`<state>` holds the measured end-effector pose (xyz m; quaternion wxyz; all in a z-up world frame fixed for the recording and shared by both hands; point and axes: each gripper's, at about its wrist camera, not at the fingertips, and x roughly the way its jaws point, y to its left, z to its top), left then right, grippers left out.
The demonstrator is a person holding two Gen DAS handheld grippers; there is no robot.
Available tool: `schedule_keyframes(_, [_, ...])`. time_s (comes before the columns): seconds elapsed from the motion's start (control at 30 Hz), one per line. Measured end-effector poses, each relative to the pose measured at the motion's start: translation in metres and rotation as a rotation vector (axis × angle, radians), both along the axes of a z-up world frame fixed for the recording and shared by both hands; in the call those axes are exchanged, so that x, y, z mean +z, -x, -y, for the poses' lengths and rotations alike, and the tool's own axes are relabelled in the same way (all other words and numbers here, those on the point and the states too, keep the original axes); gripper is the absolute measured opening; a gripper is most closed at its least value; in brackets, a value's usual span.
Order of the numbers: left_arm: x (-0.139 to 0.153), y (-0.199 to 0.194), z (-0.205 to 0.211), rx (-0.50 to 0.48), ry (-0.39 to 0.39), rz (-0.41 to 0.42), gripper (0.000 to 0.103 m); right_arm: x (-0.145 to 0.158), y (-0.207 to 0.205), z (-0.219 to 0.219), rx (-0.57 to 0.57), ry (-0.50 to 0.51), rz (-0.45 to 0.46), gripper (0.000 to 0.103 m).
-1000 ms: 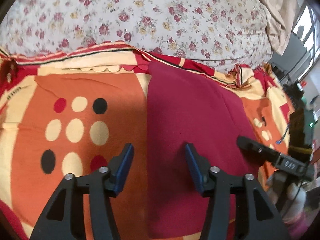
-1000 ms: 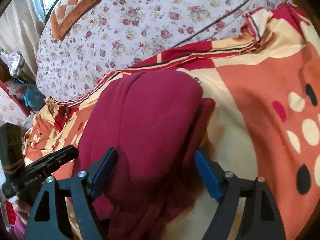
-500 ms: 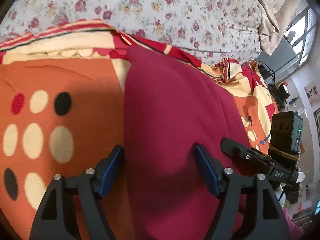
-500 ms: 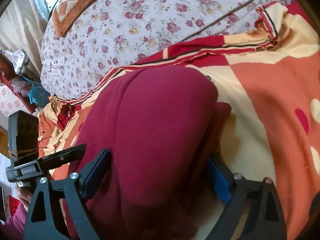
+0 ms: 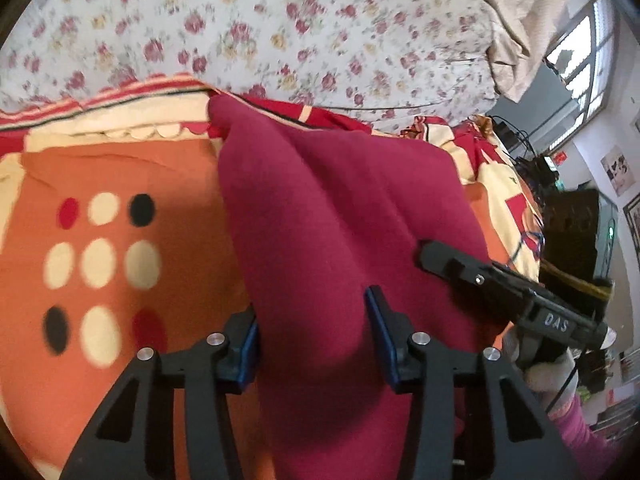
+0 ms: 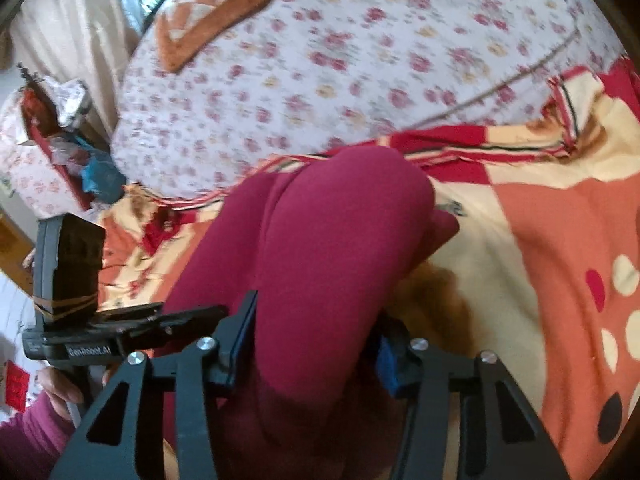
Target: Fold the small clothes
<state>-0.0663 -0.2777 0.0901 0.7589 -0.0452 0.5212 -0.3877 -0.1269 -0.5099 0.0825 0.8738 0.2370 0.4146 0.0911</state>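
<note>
A maroon garment lies on the orange, cream and red blanket. My left gripper is closing its jaws, and the blue pads pinch a raised ridge of the near edge. From the right wrist, the same garment bulges up between the pads of my right gripper, whose jaws are also closing on it. Each tool shows in the other's view: the right gripper's fingers rest on the cloth's right side, and the left gripper's fingers on its left side.
A floral quilt is heaped behind the blanket, with an orange patterned cushion on it. A hand in a pink sleeve holds the right tool. Clutter sits beside the bed at the left; a window is far right.
Both sets of jaws have narrowed from wide open onto the garment's near edge. The flat cloth now stands bunched into ridges and is lifted slightly off the blanket.
</note>
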Motion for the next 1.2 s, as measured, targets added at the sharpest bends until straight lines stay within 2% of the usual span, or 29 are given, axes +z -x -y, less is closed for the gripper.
schedule_keyframes(0.13, [0.015,0.020,-0.035,0.026,-0.036,0.014,0.025,0.016,0.005,-0.030,0.066,-0.022,0.010,0.052])
schedule_keyframes(0.23, [0.012,0.029,-0.059,0.060,-0.058,0.003,0.025,0.017,0.010,-0.052,0.109,-0.050,-0.003,0.052])
schedule_keyframes(0.37, [-0.011,0.036,-0.082,0.117,-0.090,-0.047,0.026,0.000,0.012,-0.077,0.142,-0.043,-0.052,0.052])
schedule_keyframes(0.43, [-0.024,0.038,-0.090,0.148,-0.098,-0.061,0.026,-0.015,0.011,-0.085,0.130,0.002,-0.089,0.052])
schedule_keyframes(0.5, [-0.029,0.039,-0.099,0.171,-0.062,-0.067,0.029,-0.027,0.012,-0.086,0.112,0.058,-0.096,0.052])
schedule_keyframes(0.6, [-0.028,0.041,-0.101,0.197,-0.061,-0.064,0.034,-0.030,0.016,-0.078,0.093,0.052,-0.093,0.054])
schedule_keyframes(0.7, [-0.021,0.045,-0.097,0.213,-0.122,-0.003,0.036,-0.018,0.022,-0.077,0.090,0.091,-0.090,0.054])
schedule_keyframes(0.8, [-0.012,0.051,-0.095,0.242,-0.177,0.070,0.036,0.007,0.033,-0.085,0.112,0.173,-0.048,0.054])
schedule_keyframes(0.93, [0.007,0.060,-0.093,0.294,-0.231,0.191,0.036,0.042,0.055,-0.107,0.194,0.229,0.031,0.054])
schedule_keyframes(1.03, [0.016,0.065,-0.093,0.322,-0.242,0.236,0.036,0.050,0.069,-0.127,0.252,0.274,0.061,0.053])
schedule_keyframes(1.1, [0.019,0.067,-0.093,0.335,-0.250,0.247,0.036,0.045,0.073,-0.137,0.275,0.300,0.058,0.044])
schedule_keyframes(1.17, [0.020,0.070,-0.092,0.344,-0.267,0.261,0.036,0.030,0.074,-0.144,0.281,0.357,0.014,0.030])
schedule_keyframes(1.2, [0.022,0.072,-0.092,0.346,-0.277,0.276,0.036,0.022,0.075,-0.146,0.268,0.406,-0.012,0.029])
